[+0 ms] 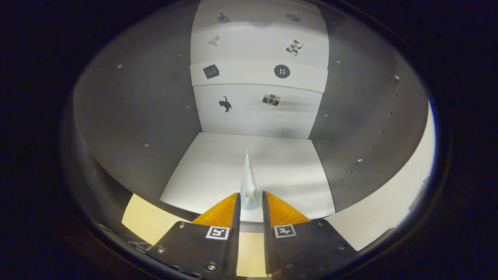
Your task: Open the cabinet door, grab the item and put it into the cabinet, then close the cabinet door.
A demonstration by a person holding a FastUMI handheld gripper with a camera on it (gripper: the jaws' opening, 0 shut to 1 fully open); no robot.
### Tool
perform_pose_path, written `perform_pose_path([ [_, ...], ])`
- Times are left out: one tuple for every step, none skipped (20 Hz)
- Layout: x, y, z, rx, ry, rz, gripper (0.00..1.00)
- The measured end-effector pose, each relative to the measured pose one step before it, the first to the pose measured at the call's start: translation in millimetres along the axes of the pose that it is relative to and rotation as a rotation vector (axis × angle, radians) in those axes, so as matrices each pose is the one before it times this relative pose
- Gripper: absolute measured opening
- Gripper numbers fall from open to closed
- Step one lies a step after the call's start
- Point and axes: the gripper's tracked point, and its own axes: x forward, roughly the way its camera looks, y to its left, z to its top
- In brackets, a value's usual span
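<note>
Cabinet [136, 116] is open and fills everything ahead, grey side walls at 9 and 3 o'clock, a pale floor panel [249, 171] at the bottom. The item, a thin pale pointed thing [248, 182] seen edge-on (can't tell what exactly), sits clamped between the jaws of the gripper [249, 202], both fingers pressing its base, tip pointing to 12 o'clock over the cabinet floor. Back wall [256, 112] carries little stickers: a black cat [225, 104], a camera [271, 99], a button [282, 71]. Tan table [140, 217] peeks out at 7 o'clock, below the cabinet edge.
</note>
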Motion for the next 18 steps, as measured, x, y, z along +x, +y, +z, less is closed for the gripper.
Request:
perform_pose_path([
  [-9.08,1.89,2.67,0.0013,-0.0286,0.00831,0.27],
  [-10.91,1.5,4.6,0.00311,-0.03463,0.00132,0.28],
  [-9.5,-1.3,2.32,0.00041,-0.02661,-0.00299,0.28],
  [-10.29,0.86,3.03,-0.00067,-0.02808,-0.00033,0.27],
  [-12.32,-0.49,1.89,-0.00201,-0.02587,-0.00253,0.27],
  [-11.76,0.22,1.46,-0.00474,-0.02281,-0.00038,0.28],
  [-12.42,-1.35,1.97,-0.00536,-0.02792,-0.00859,0.27],
  [-12.52,-1.78,2.41,-0.00622,-0.02898,-0.01085,0.27],
  [-10.08,-0.53,1.04,-0.00422,-0.01953,-0.0065,0.27],
  [-10.27,-0.55,1.05,-0.00388,-0.01926,-0.00379,0.27],
  [-8.9,-0.55,1.4,-0.004,-0.02009,-0.00364,0.27],
  [-8.94,-1.88,1.39,-0.00508,-0.01672,-0.00701,0.27],
  [-7.77,-1.21,1.31,-0.00634,-0.01906,-0.00749,0.27],
  [-7.49,-0.81,1.97,-0.00985,-0.02329,-0.0051,0.27],
  [-6.28,-1.66,-0.03,-0.01177,-0.01522,-0.0095,0.27],
  [-6.9,-1.63,-0.04,-0.01126,-0.01237,-0.00909,0.27],
  [-7.36,-1.93,-0.15,-0.00743,-0.01095,-0.01324,0.27],
  [-7.34,-1.46,1.3,-0.00557,-0.01474,-0.01035,0.27],
])
